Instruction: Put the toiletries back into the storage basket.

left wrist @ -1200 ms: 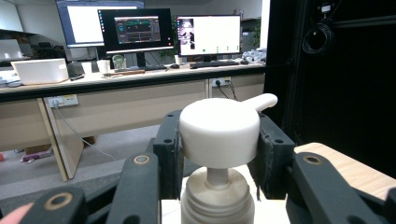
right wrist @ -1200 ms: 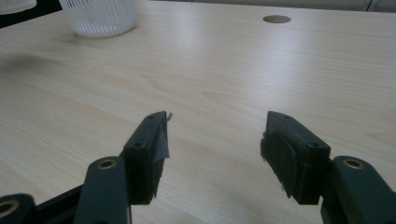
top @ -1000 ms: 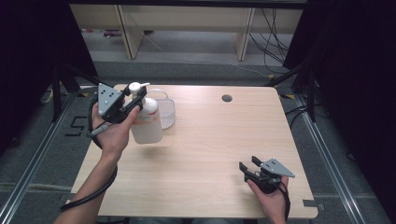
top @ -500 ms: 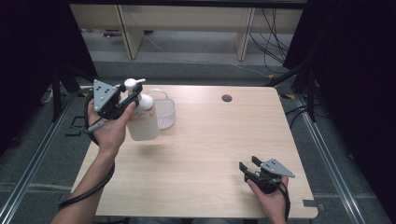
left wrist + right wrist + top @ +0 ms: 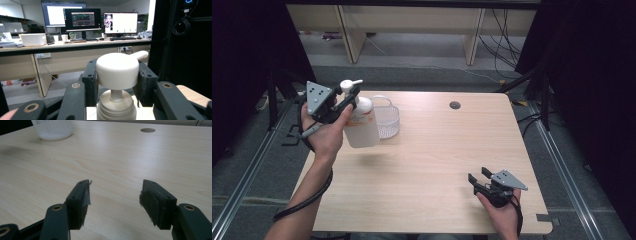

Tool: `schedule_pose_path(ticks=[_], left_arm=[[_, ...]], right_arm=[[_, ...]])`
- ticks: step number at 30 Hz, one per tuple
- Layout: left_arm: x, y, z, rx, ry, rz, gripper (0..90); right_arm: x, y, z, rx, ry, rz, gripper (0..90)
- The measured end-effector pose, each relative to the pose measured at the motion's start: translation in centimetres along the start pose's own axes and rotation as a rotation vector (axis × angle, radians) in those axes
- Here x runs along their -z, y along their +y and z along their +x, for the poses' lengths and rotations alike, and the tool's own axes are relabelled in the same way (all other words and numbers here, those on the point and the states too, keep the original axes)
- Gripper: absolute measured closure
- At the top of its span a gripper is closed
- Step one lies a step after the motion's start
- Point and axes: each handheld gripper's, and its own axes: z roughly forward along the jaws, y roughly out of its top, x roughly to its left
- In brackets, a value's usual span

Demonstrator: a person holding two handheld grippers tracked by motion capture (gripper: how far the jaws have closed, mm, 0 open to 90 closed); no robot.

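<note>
High view shows the left gripper [image 5: 343,103] clamped on the white pump head of a soap bottle [image 5: 360,125], which hangs lifted above the far left part of the table [image 5: 437,150], just left of a clear ribbed cup [image 5: 387,120]. Left gripper view confirms both pads pressing the pump head [image 5: 117,70], so the bottle could swing, slip loose or knock the cup, since its weight hangs from that smooth cap alone. At the near right, the right gripper [image 5: 478,178] rests with jaws wide and empty.
</note>
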Motion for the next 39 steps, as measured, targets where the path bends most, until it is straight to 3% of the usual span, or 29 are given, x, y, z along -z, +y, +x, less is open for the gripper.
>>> schedule_pose_path(ticks=[6, 16, 39], left_arm=[[-0.3, 0.1, 0.1, 0.003, 0.004, -0.003, 59.0], [-0.6, 0.5, 0.4, 0.01, 0.007, -0.015, 59.0], [-1.3, 1.0, 0.3, 0.012, 0.002, -0.024, 59.0]], right_arm=[[0.1, 0.0, 0.1, -0.018, 0.008, 0.013, 40.8], [0.1, 0.0, 0.0, -0.001, -0.002, 0.013, 40.9], [0.1, 0.0, 0.0, -0.017, 0.007, 0.017, 40.8]])
